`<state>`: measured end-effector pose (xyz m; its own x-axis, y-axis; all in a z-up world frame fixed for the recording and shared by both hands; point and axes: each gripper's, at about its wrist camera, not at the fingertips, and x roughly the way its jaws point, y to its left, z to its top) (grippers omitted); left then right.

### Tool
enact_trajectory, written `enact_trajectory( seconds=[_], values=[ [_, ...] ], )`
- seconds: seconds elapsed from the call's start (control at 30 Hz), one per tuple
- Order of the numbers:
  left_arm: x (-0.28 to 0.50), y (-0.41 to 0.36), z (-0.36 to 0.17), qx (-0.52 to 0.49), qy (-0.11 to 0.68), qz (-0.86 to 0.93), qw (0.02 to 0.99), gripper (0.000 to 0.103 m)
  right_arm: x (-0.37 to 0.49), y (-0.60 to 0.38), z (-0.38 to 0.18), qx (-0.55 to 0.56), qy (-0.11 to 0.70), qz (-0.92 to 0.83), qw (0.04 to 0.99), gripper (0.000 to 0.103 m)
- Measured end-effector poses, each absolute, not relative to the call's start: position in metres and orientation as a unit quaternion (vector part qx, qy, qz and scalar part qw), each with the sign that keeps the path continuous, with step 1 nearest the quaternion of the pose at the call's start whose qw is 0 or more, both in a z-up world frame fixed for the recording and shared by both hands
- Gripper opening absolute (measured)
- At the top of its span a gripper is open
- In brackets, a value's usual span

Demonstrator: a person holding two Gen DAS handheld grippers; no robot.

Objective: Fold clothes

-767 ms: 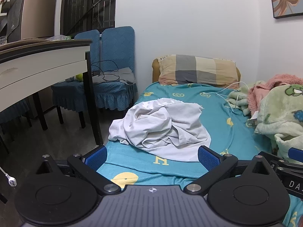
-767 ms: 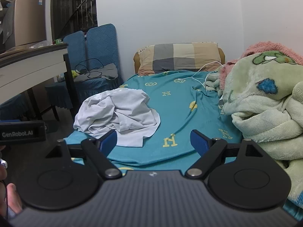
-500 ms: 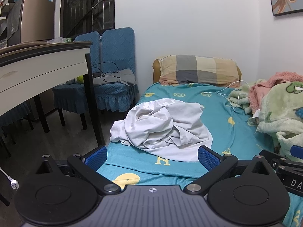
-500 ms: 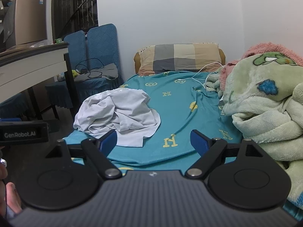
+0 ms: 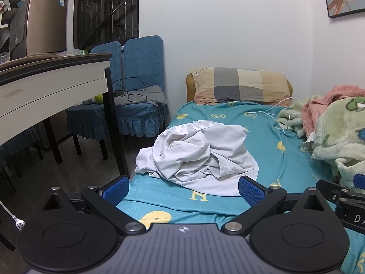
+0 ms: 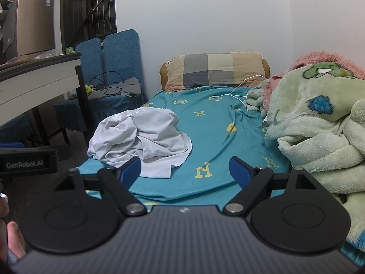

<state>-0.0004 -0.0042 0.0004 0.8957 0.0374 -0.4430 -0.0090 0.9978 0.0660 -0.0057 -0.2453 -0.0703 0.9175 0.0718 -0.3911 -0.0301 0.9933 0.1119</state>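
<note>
Nearest, left gripper (image 5: 183,188) with blue-padded jaws spread wide, gripping nothing; right gripper (image 6: 185,171) likewise wide and empty. Just beyond both, crumpled white cotton garment (image 5: 196,157) heaped on the teal patterned bed sheet (image 5: 262,134), near the bed's left edge, unfolded, apart from either set of jaws. Only in the right wrist view: bare fingers (image 6: 13,235) at lower left. Only in the left wrist view: white plug (image 5: 19,225) on the floor. Right of the garment, fluffy green blanket (image 6: 319,123). Farther back, checked grey-and-beige pillow (image 5: 239,85), white charging cable (image 6: 239,89), blue-covered chairs (image 5: 136,73) beside a white bench (image 5: 45,84).
</note>
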Motion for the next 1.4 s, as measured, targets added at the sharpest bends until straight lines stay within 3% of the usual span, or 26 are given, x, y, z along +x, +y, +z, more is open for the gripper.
enact_trajectory(
  seconds=[0.97, 1.4],
  values=[
    [-0.003, -0.001, -0.001, 0.034, 0.215, 0.008, 0.976, 0.103, -0.011, -0.243, -0.072, 0.058, 0.192, 0.030, 0.979, 0.086],
    [0.020, 0.059, 0.029, -0.051, 0.202, 0.052, 0.977, 0.101, 0.039, -0.222, -0.080, 0.090, 0.244, 0.067, 0.963, 0.080]
  ],
)
